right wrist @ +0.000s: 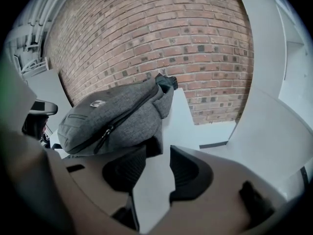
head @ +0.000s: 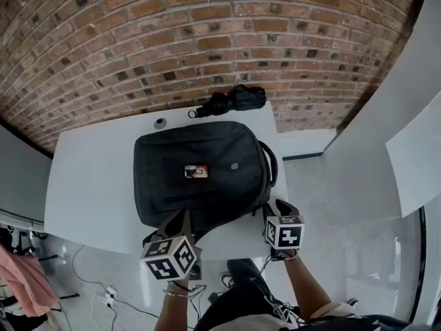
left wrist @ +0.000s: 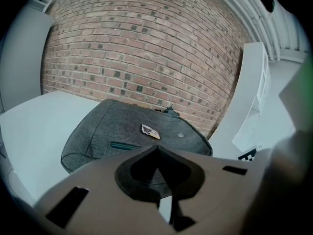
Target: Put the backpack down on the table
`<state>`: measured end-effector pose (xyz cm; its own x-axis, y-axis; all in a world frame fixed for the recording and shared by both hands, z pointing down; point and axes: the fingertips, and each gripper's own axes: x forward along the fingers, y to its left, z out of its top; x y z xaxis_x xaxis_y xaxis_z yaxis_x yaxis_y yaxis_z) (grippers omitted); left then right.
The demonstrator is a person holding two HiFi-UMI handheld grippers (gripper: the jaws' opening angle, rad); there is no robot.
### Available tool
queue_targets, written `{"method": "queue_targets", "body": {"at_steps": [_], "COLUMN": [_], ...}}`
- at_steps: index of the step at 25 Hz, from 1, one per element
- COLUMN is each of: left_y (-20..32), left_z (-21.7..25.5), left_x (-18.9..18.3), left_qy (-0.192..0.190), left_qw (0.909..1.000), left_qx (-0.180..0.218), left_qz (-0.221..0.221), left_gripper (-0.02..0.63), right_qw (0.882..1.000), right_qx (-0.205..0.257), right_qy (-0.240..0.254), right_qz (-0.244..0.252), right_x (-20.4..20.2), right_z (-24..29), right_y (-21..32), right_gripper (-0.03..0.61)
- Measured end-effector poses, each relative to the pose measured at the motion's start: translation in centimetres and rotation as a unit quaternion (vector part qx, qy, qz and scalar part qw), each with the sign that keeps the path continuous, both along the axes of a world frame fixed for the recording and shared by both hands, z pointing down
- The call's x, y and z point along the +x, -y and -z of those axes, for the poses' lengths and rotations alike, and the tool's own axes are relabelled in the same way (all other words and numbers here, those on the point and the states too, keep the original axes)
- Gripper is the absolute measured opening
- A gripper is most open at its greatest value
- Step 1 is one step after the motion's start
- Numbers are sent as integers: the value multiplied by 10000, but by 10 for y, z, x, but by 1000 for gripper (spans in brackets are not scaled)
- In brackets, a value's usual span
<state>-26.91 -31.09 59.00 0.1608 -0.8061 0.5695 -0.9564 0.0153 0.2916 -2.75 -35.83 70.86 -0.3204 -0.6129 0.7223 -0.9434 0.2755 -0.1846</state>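
Observation:
A dark grey backpack with a small badge on its front lies flat on the white table. My left gripper is at the bag's near edge. In the left gripper view its jaws stand shut tip to tip over the backpack, with grey fabric showing between the pads. My right gripper is at the bag's near right corner, beside the shoulder strap. Its jaws stand open with only white table between them. The backpack lies just ahead of its left pad.
A black folded bundle and a small round grey object lie at the table's far edge by the brick wall. A white panel stands to the right. Cables lie on the floor below the near edge.

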Motion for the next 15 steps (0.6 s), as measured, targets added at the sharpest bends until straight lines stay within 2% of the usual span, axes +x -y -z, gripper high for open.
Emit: {"method": "queue_targets", "body": {"at_steps": [4,7,9,10,15], "left_y": [-17,-31,-39,-43,-61], "left_z": [9,19,28,33,60], "left_x": [-5,-11,-16,-18,-25], "left_qy": [-85,-144,-192,-210,-286], "left_qw": [9999,9995,9989,9986,9963], "left_qx": [103,190,283,343,661], "left_qz": [108,217,309,346,462], "left_gripper": [13,13,13,12,13], "right_qw": [9998,9982,9959,9946,9886], "right_qx": [174,506,756,871,1349], "right_qy": [-40,39,97,125,379], "right_qz": [-58,-316,-493,-545,-546], "right_x": [3,8,10,10,0], "right_z": [22,51,75,87,143], "right_y": [-12,-18,-20,-22,-39], "right_gripper": [149,143,80,67,48]}}
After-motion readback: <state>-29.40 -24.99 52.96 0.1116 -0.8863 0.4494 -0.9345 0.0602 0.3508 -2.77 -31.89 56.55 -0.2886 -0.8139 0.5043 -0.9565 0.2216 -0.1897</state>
